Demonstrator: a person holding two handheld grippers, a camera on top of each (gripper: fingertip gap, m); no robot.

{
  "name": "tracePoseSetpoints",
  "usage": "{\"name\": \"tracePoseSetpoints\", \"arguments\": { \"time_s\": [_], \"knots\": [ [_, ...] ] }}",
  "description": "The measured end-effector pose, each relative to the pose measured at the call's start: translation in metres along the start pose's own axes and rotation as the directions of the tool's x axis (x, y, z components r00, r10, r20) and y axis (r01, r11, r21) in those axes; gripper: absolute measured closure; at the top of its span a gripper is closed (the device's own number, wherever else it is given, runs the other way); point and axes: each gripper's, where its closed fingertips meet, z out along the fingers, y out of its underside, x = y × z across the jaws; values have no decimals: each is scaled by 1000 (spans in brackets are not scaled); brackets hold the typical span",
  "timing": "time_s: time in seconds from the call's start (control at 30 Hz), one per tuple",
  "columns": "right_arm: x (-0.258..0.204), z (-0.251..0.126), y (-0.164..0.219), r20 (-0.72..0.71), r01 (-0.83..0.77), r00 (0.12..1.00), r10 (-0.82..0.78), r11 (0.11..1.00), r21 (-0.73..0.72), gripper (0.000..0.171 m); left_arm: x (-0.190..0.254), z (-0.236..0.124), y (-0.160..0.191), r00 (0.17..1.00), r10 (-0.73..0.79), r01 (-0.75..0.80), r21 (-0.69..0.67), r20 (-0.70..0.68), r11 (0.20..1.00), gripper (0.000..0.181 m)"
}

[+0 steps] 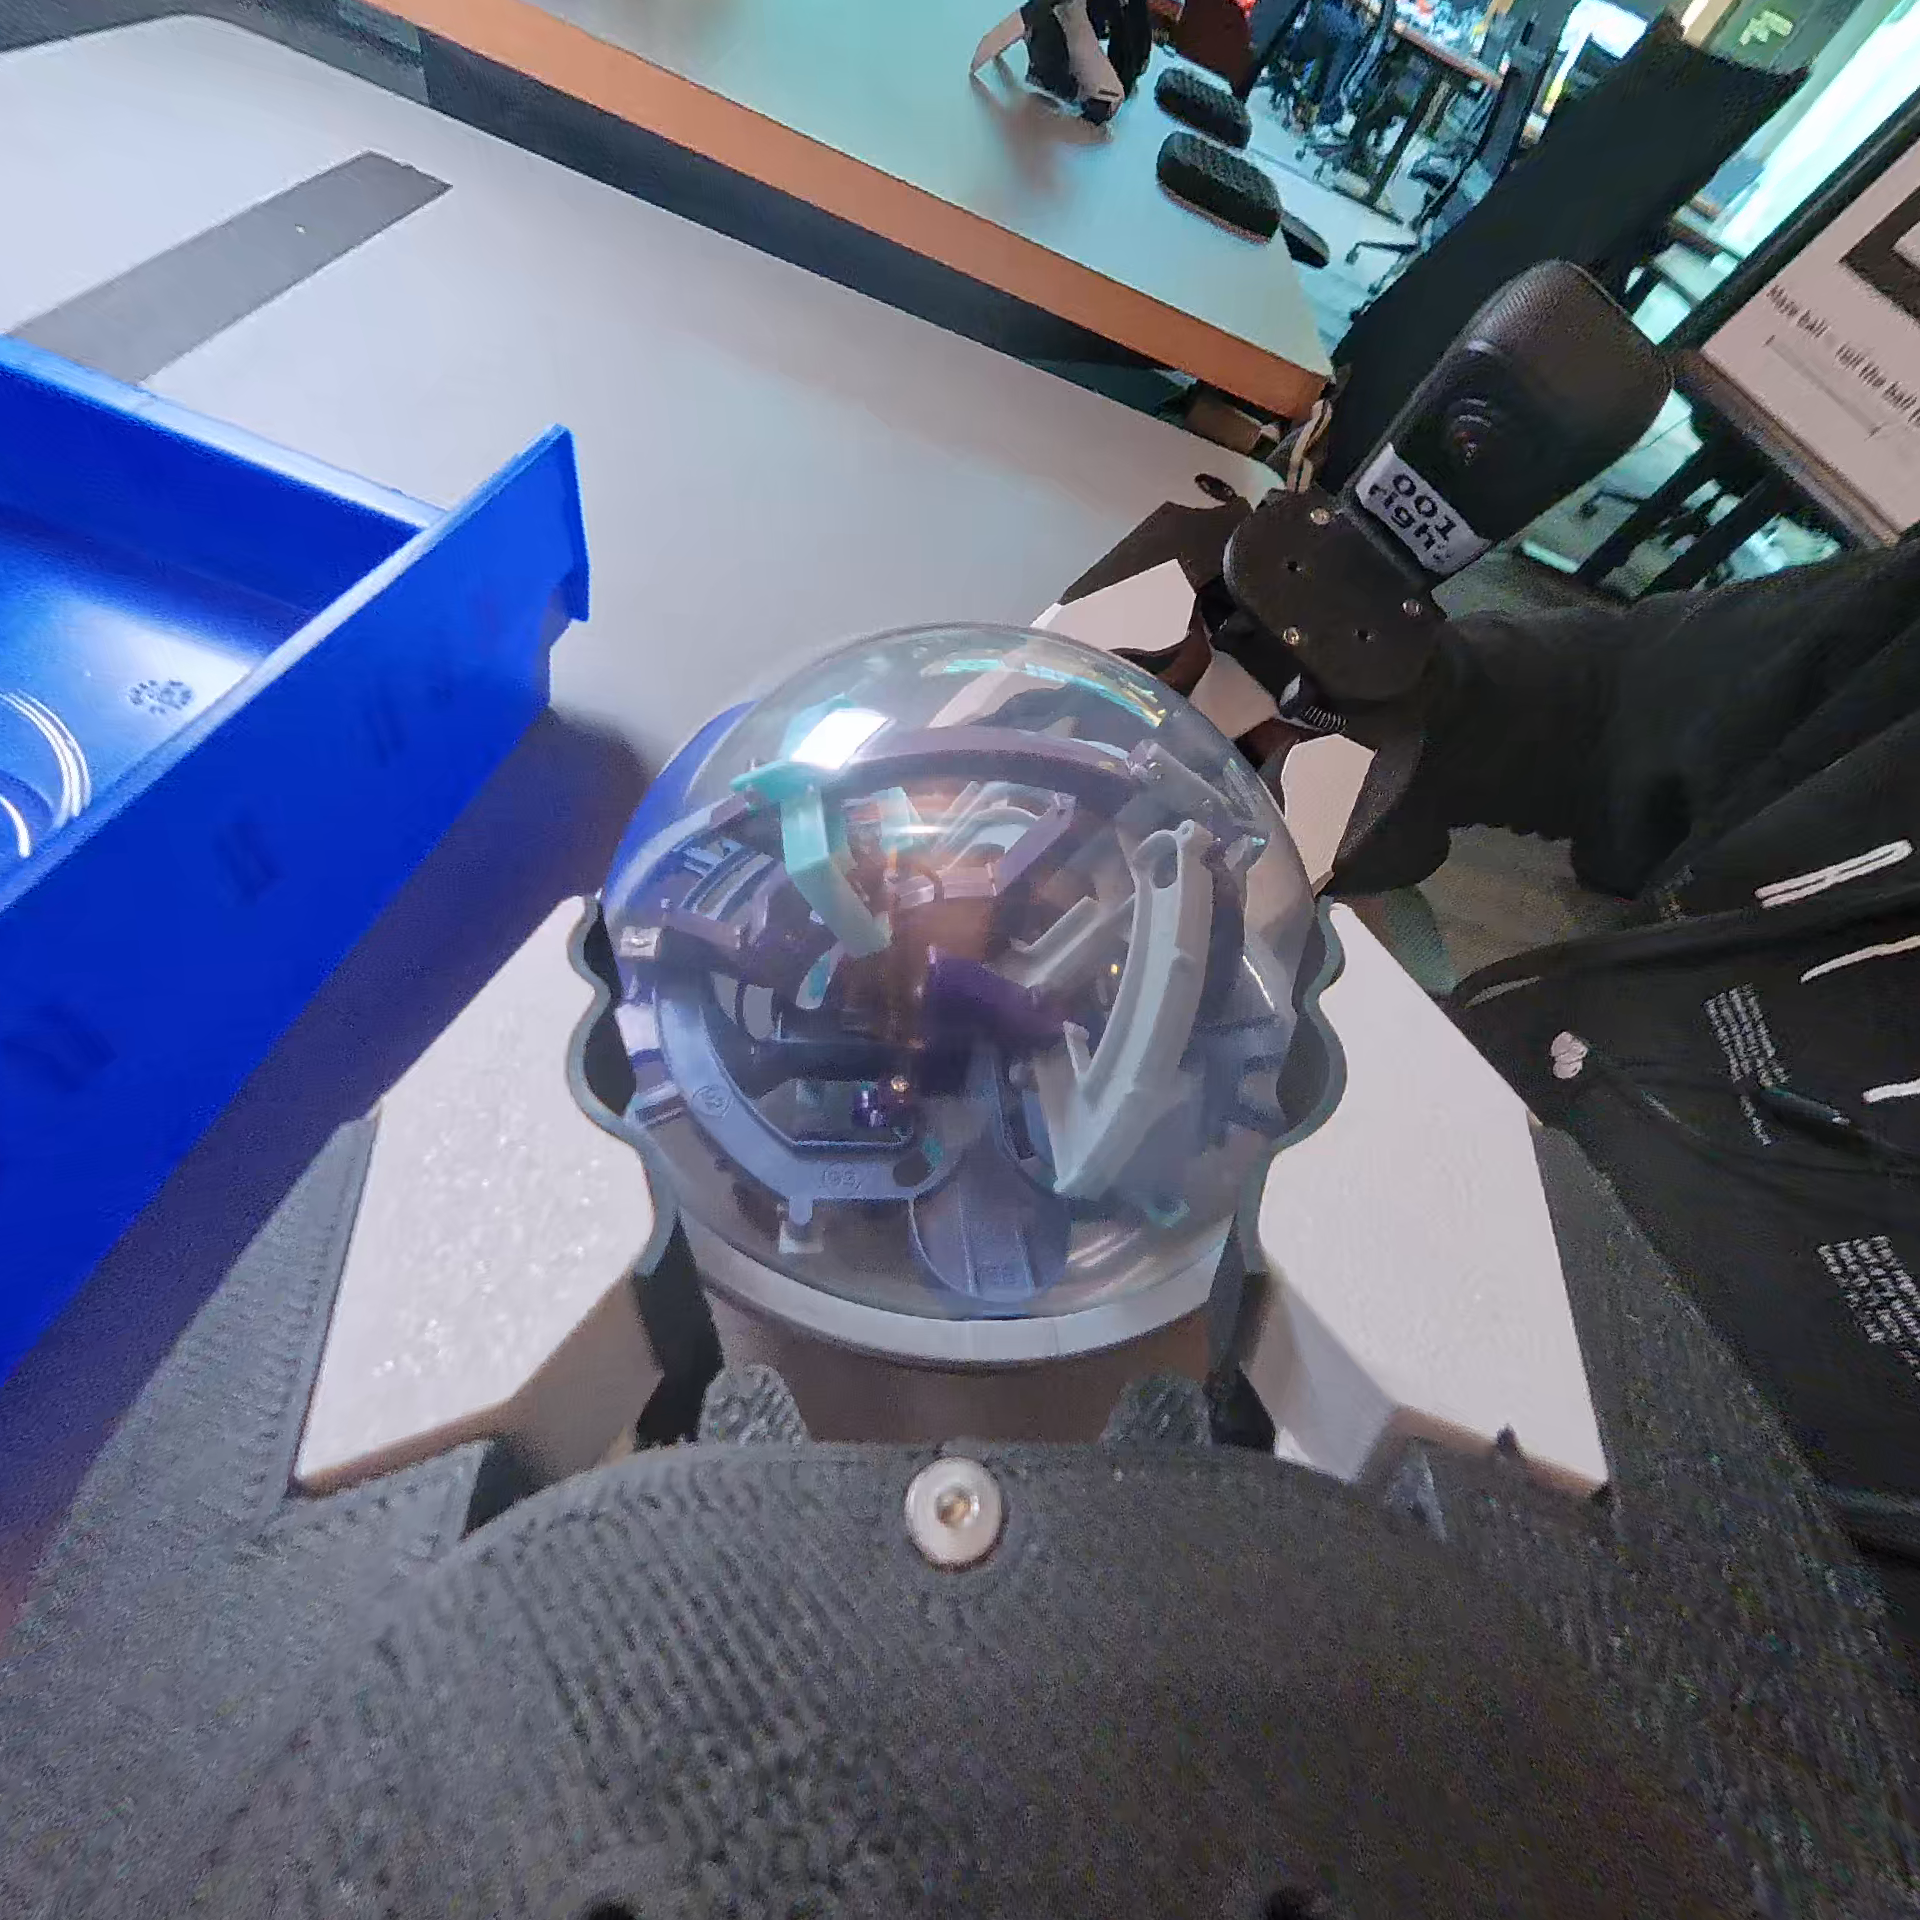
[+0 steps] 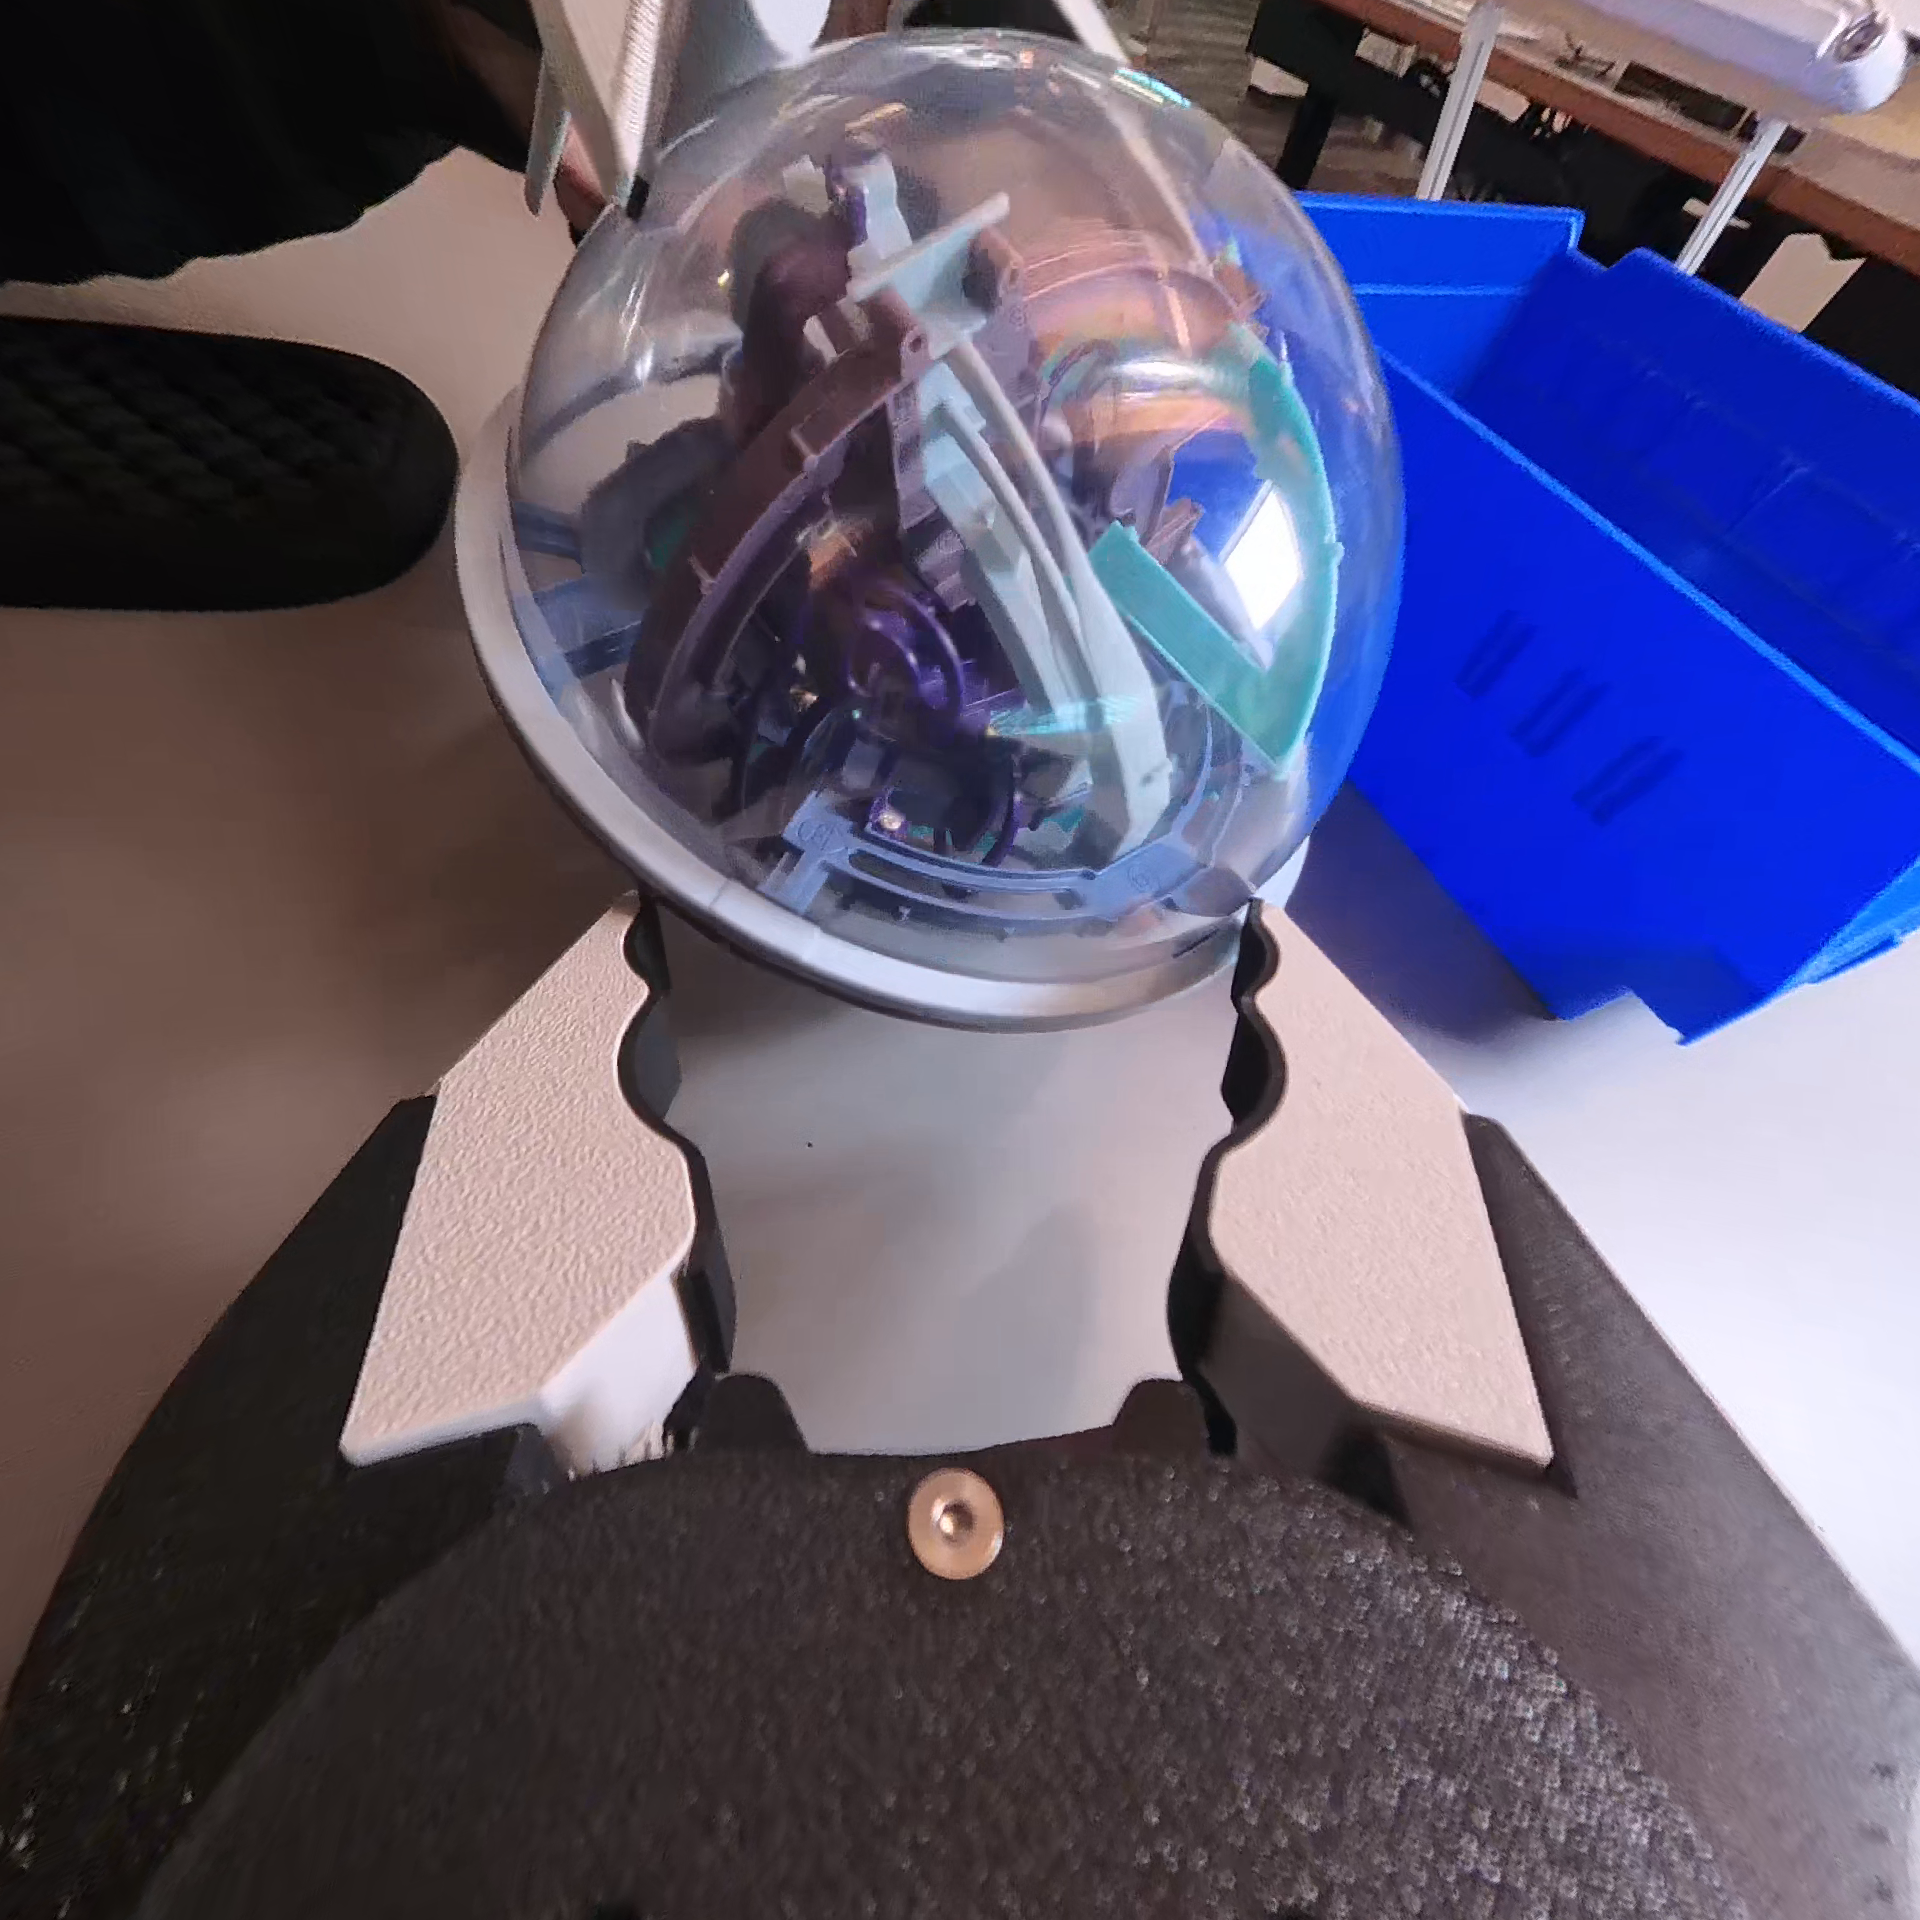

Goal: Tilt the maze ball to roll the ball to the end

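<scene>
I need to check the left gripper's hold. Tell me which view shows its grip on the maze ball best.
The left wrist view: the left gripper's fingers clamp both sides of the maze ball. The right wrist view shows only its pale fingers behind the ball.

**Clear Globe, Purple and Teal Tracks, Blue Bin**

The maze ball [image 1: 951,987] has a clear, colourless shell with a pale grey band around its middle. Inside run tracks of dark purple, teal, light grey and slate blue. To its left in the left wrist view, the bin [image 1: 260,790] is a plain, saturated blue. The surface [image 1: 727,416] is off-white, crossed at the far left by a dark grey strip [image 1: 239,260]. The left claw [image 1: 951,1039] has pale, speckled fingers edged in black on a textured dark grey body. The right claw [image 2: 951,956] matches, with beige-white fingers, wavy black pads and a black grainy body.
</scene>
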Motion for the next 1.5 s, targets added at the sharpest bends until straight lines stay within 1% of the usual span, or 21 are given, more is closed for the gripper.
{"name": "tracePoseSetpoints", "arguments": {
  "time_s": [0.2, 0.33, 0.43, 0.53, 0.6, 0.67, 0.7, 0.73, 0.77, 0.83, 0.87, 0.93, 0.97, 1.0, 1.07, 1.1, 1.17, 1.27, 1.33, 1.4, 1.5],
  "knots": [
    [-10, -5, -3, 109, -24, 994, 22, 1000, 18, 55, 10, -3, 2, 983, 181, -181, -16, 14, 983, 54],
    [-8, -12, -11, 204, -124, 972, 113, 991, 40, 51, 23, -6, 7, 945, 326, -327, -29, -14, 945, 55],
    [-4, -12, -15, 284, -206, 940, 191, 978, 23, 46, 36, -5, 11, 879, 476, -477, -59, -28, 877, 56],
    [-9, -10, -18, 403, -278, 878, 260, 960, -14, 41, 50, -3, 15, 792, 608, -611, -78, -57, 788, 58],
    [-17, -8, -18, 466, -297, 839, 279, 954, -37, 42, 57, -2, 17, 726, 685, -688, -86, -62, 721, 60],
    [-20, -6, -16, 472, -286, 840, 267, 958, -31, 42, 59, -5, 16, 698, 715, -715, -99, -43, 692, 64],
    [-20, -5, -15, 468, -282, 843, 264, 959, -33, 42, 60, -8, 14, 706, 708, -706, -95, -18, 701, 69],
    [-20, -5, -13, 461, -278, 848, 260, 960, -31, 43, 60, -13, 8, 734, 679, -676, -69, 19, 734, 66],
    [-19, -4, -12, 448, -265, 859, 247, 964, -23, 44, 60, -19, 2, 789, 613, -612, -30, 44, 790, 61],
    [-19, -3, -9, 407, -206, 893, 192, 979, -10, 47, 48, -33, 0, 921, 381, -384, 23, 81, 923, 50],
    [-19, -2, -7, 382, -167, 911, 156, 986, -5, 49, 35, -39, 5, 964, 244, -249, 42, 102, 968, 47],
    [-18, 2, -5, 325, -85, 943, 76, 996, 13, 52, 17, -42, 20, 996, -16, 7, 102, 92, 995, 48],
    [-17, 4, -5, 296, -43, 955, 35, 999, 20, 53, 14, -38, 30, 991, -116, 108, 115, 63, 987, 48],
    [-17, 6, -4, 268, -2, 963, -5, 1000, 22, 54, 17, -32, 40, 985, -169, 165, 104, 30, 981, 45],
    [-19, 10, -4, 234, 55, 970, -60, 998, 27, 55, 21, -19, 54, 984, -176, 173, 72, 35, 982, 42],
    [-21, 11, -5, 231, 60, 971, -65, 998, 31, 53, 22, -14, 57, 987, -154, 150, 65, 48, 987, 37],
    [-23, 11, -5, 244, 39, 969, -46, 999, 36, 52, 23, -11, 57, 992, -119, 116, 59, 48, 992, 35],
    [-27, 3, -3, 354, -84, 933, 68, 996, 30, 55, 25, -11, 56, 999, -26, 24, 51, 40, 998, 36],
    [-28, 0, -3, 429, -167, 891, 149, 986, 4, 52, 27, -10, 59, 998, 51, -52, 24, 49, 998, 36],
    [-30, 0, -5, 476, -211, 857, 196, 977, -23, 47, 28, -8, 60, 992, 117, -117, 4, 56, 993, 37],
    [-34, 14, 7, 430, -137, 888, 160, 987, -83, 38, 27, -6, 57, 993, 113, -114, 28, 34, 993, 38]
  ]
}}
